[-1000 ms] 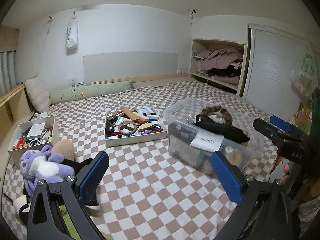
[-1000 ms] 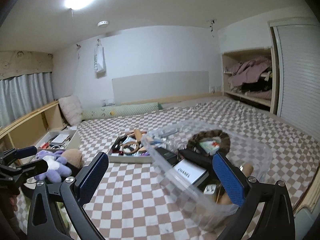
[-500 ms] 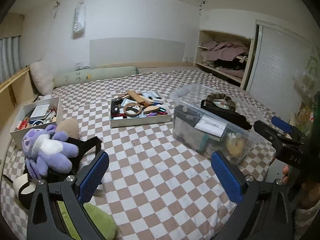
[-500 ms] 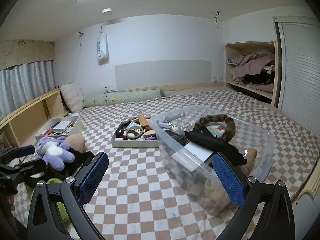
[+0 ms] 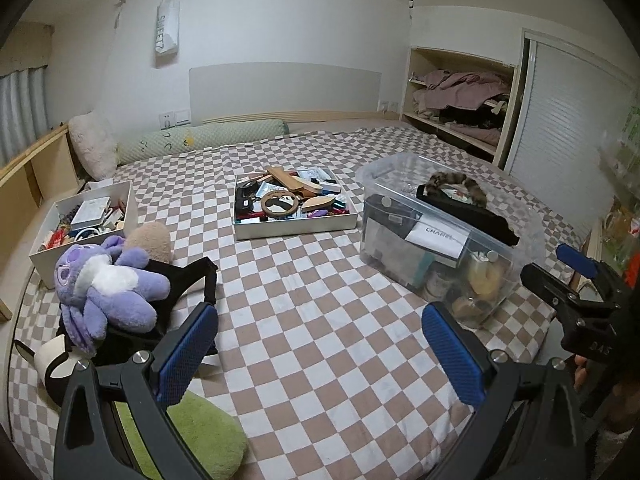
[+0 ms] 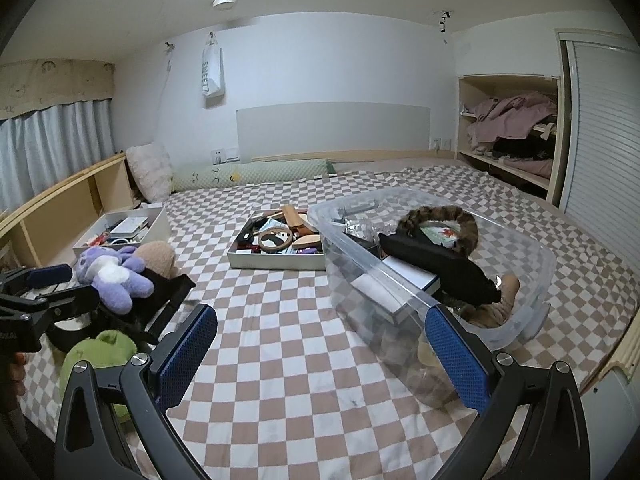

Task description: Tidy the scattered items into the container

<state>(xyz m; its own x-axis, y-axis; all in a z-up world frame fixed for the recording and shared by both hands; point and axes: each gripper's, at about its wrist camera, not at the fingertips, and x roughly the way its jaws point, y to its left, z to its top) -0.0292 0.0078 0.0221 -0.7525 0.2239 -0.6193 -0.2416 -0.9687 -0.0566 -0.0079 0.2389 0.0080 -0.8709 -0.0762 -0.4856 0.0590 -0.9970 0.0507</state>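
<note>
Checkered brown/white bedsheet [image 5: 320, 320] fills both views. Clear plastic bin [image 5: 528, 236], right of centre in left wrist view, w/ black pouch [image 5: 468, 216], furry brown ring [image 5: 456, 182] and white card on top; more stuff packed below, can't ID. In right wrist view the bin [image 6: 548, 264] sits centre-right, near rim just beyond right blue pad.

Scattered pile at lower left of left wrist view: purple plush [image 5: 104, 284] lying on black strap bag [image 5: 176, 280], tan plush [image 5: 150, 240] touching behind it, green plush [image 5: 200, 436] at bottom edge partly behind tool finger, black/white item [image 5: 52, 364] at far left, unclear what. Pile well apart from bin.

White tray [image 5: 296, 230] of small items (wooden pieces, round wooden ring) mid-frame, just left of bin. White box [image 5: 44, 254] w/ clutter at left, behind plushes.

Left tool [image 5: 318, 354]: blue pads spread wide, nothing between, over bare sheet. Right tool [image 6: 320, 354]: also spread wide, empty. Right tool also seen at right edge of left wrist view, fingertips of hand [image 5: 580, 372] on it. Green bolster [image 5: 200, 142] and white pillow [image 5: 94, 144] at upper left by wall.
</note>
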